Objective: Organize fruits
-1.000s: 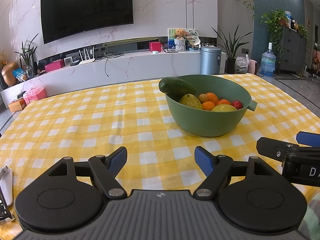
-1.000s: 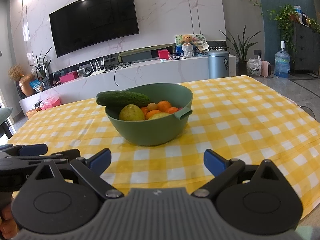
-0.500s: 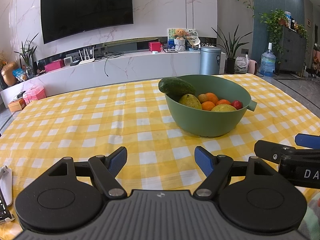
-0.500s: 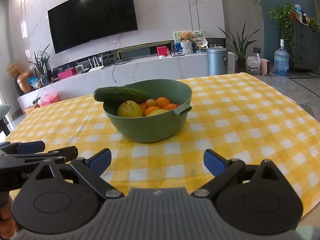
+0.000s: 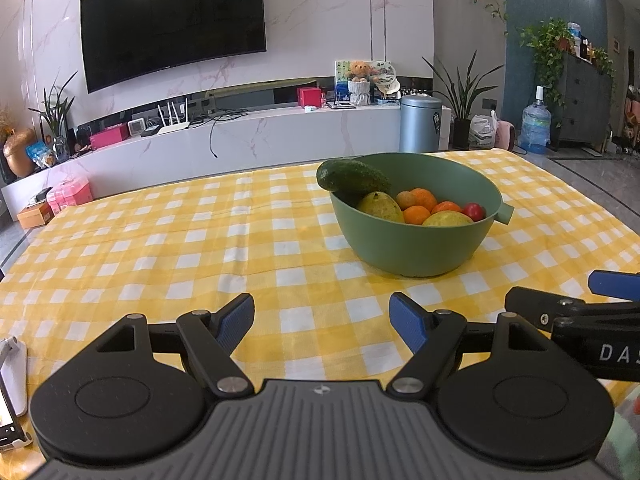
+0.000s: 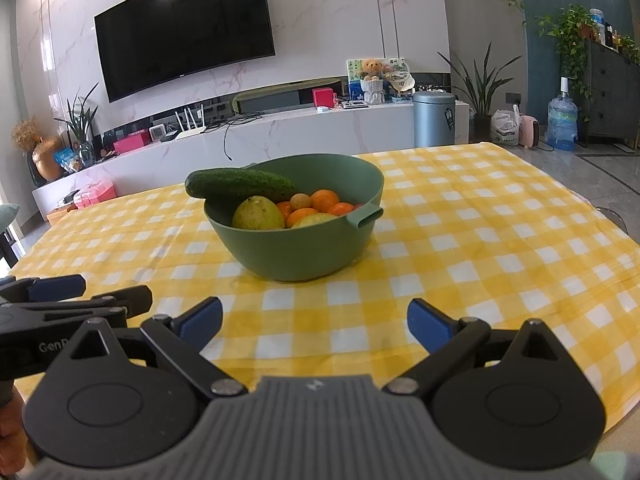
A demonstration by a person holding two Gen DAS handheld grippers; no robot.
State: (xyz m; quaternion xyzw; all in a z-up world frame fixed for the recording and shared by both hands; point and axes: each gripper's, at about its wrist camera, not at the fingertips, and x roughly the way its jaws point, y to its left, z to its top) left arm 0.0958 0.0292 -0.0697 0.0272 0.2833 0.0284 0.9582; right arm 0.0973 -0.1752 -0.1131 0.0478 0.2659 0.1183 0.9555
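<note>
Left wrist view: left gripper (image 5: 321,318) wide open, empty; right gripper (image 6: 315,323) likewise. Cucumber (image 5: 353,178) rests across bowl (image 5: 416,252) rim.

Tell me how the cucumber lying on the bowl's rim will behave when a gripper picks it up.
The cucumber looks stiff, so it should lift as one piece without sagging. It is long and round, resting on the green bowl rim with one end overhanging, so a nudge may roll or tip it off. Its skin looks glossy and bumpy; gripped off-centre, it would probably pivot.
</note>
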